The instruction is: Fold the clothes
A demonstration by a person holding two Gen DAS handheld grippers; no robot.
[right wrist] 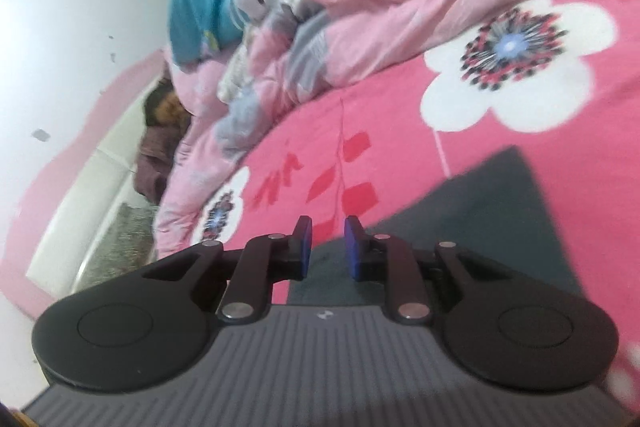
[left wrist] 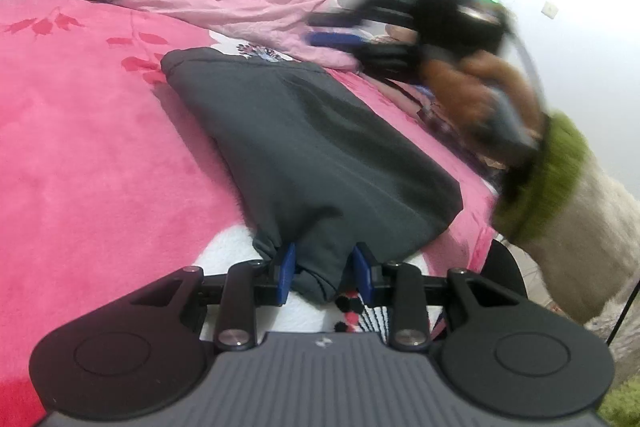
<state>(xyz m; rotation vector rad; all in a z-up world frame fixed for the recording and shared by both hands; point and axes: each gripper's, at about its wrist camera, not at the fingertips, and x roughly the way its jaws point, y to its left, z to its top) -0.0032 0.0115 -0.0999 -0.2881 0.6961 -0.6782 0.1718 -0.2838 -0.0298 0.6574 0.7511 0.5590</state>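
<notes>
Garment: my left gripper pinched the folded grey garment by its near end.
Right gripper: fingers slightly apart, empty.
Left: final tidy, I reckoned.

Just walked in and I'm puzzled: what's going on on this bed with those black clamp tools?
A person is folding clothes with a hand-held gripper in each hand. The left gripper pinches the near end of a dark grey garment lying folded on the pink flowered blanket. The right gripper hangs above the garment with nothing between its fingers.
</notes>
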